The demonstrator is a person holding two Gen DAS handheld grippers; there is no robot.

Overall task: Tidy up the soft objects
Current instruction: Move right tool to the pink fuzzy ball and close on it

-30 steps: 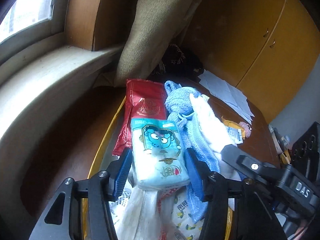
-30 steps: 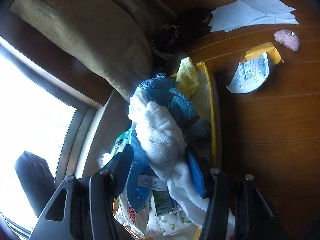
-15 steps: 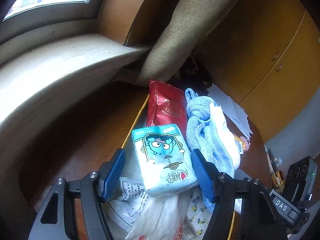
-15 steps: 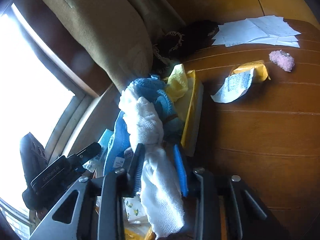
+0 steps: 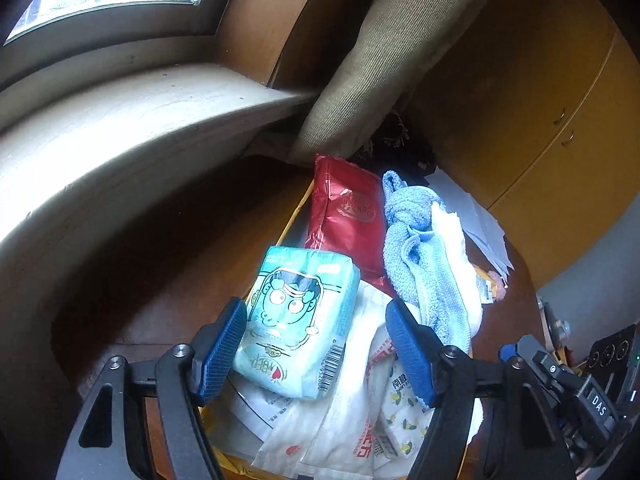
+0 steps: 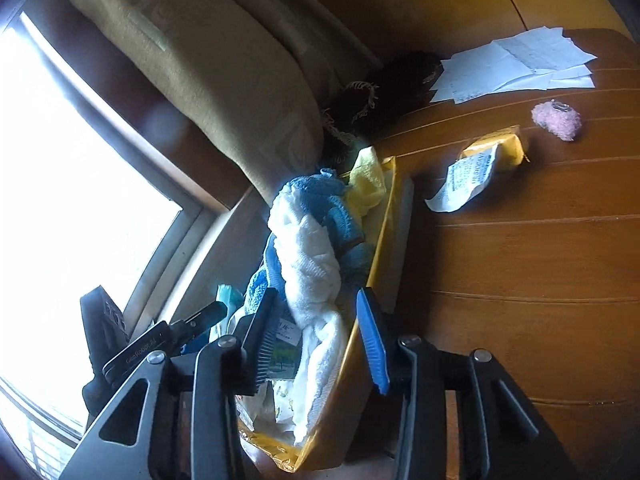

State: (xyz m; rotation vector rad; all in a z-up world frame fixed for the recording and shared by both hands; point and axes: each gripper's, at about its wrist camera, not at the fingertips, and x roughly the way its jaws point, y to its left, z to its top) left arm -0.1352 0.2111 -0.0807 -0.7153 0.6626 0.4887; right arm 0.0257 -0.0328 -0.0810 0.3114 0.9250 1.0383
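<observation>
A yellow-rimmed tray (image 6: 384,240) on the wooden table holds soft things. In the left wrist view a teal tissue pack (image 5: 298,320) lies on white packets, between the jaws of my open left gripper (image 5: 316,352), which do not press it. Behind it are a red pouch (image 5: 348,216) and a blue towel (image 5: 420,248) with a white towel (image 5: 452,232). In the right wrist view my right gripper (image 6: 320,340) is open around the white towel (image 6: 316,272), which drapes over the blue towel (image 6: 316,188) and a yellow cloth (image 6: 366,184).
A tan cushion (image 6: 208,80) leans at the back beside dark fringed fabric (image 6: 384,88). White papers (image 6: 516,64), a torn yellow packet (image 6: 480,168) and a pink fluffy thing (image 6: 558,120) lie on the table. A window sill (image 5: 120,128) runs on the left.
My left gripper opened, let go of the teal pack and drew back; the pack now lies tilted on the pile. My right gripper shut on the white towel, then opened again.
</observation>
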